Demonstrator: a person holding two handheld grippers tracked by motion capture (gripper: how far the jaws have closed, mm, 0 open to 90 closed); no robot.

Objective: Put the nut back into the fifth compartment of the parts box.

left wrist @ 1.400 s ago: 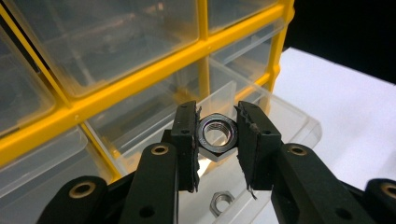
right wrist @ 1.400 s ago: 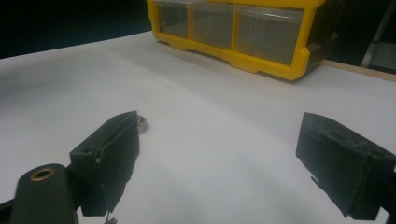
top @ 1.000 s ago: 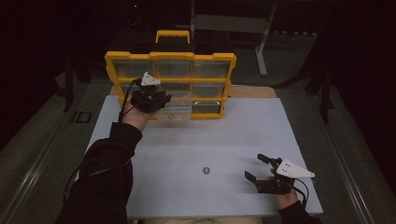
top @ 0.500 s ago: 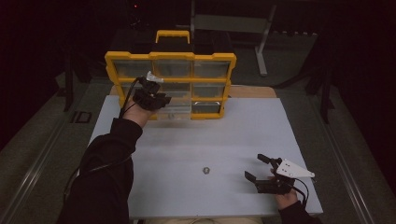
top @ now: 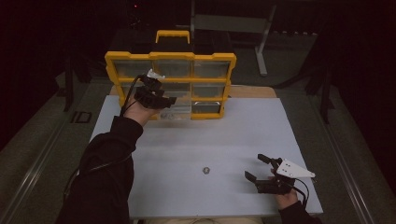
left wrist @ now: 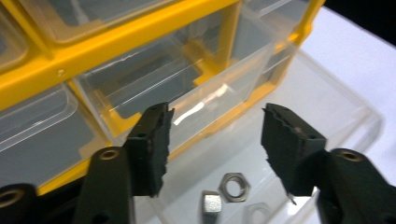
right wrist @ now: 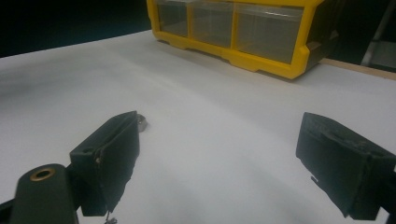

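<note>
The left gripper (left wrist: 215, 140) hangs with jaws spread over a pulled-out clear drawer (left wrist: 327, 116) of the yellow organizer (top: 170, 84), holding nothing. The right gripper (top: 261, 170) rests spread on the white table (top: 210, 135). 2 nuts (left wrist: 235, 186) lie in the drawer; 1 nut (top: 206, 170) sits on the table.

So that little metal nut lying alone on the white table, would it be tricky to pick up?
Probably a bit. The nut looks small and lies flat, so the wide jaws of the right gripper could slide over it. It looks like metal, so stiff and not fragile. On the smooth white table, a push would likely make it skid rather than roll.
</note>
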